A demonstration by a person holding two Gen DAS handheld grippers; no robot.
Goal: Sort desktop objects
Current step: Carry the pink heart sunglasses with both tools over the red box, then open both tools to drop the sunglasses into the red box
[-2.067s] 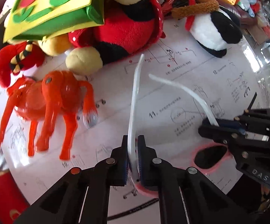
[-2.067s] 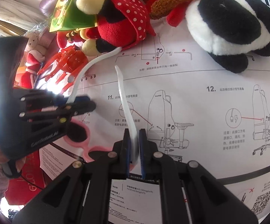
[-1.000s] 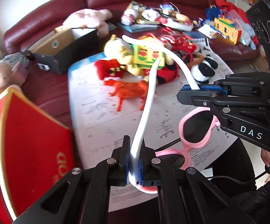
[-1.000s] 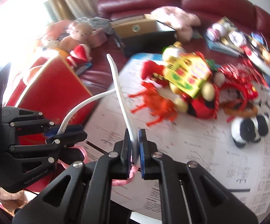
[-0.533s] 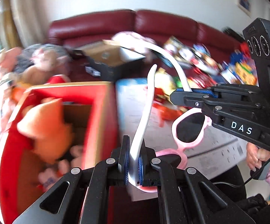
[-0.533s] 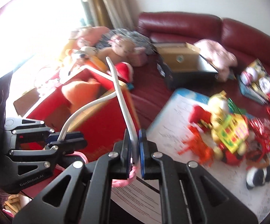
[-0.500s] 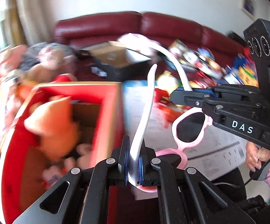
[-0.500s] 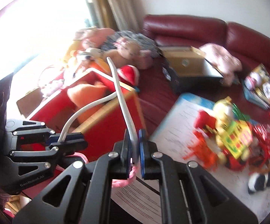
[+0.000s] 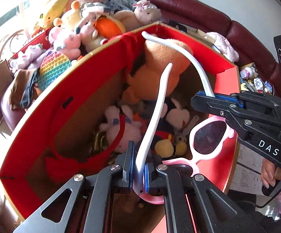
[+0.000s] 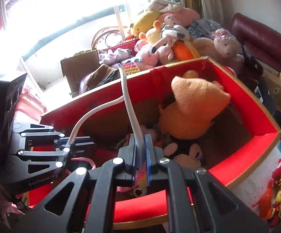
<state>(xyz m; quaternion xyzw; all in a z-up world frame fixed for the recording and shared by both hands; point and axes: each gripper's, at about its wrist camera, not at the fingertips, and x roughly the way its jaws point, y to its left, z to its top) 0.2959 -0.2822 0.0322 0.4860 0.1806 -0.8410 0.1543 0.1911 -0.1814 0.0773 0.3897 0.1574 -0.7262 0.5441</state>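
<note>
Pink sunglasses (image 9: pixel 208 136) with dark lenses and white temples hang in the air between my two grippers. My left gripper (image 9: pixel 138 165) is shut on one white temple (image 9: pixel 158 112) near its hinge. My right gripper (image 9: pixel 204 99) is shut on the other temple, which shows close up in the right wrist view (image 10: pixel 130 106) between the right gripper's (image 10: pixel 141 155) pads. The left gripper (image 10: pixel 78 141) shows there at the left. Below the glasses stands an open red box (image 9: pixel 82 71) holding an orange plush (image 9: pixel 154 77) and several small plush toys.
A heap of plush toys (image 9: pixel 78 25) lies behind the box, beside a maroon sofa (image 9: pixel 189 9). A cardboard box (image 10: pixel 78 68) stands near the bright window. The paper-covered table edge with toys (image 10: pixel 276 194) is at the right. A person's hand (image 9: pixel 270 176) grips the right handle.
Both grippers swung with the sunglasses from above the table's edge to over the red box, whose open inside now fills both views. Neither grip changed.
</note>
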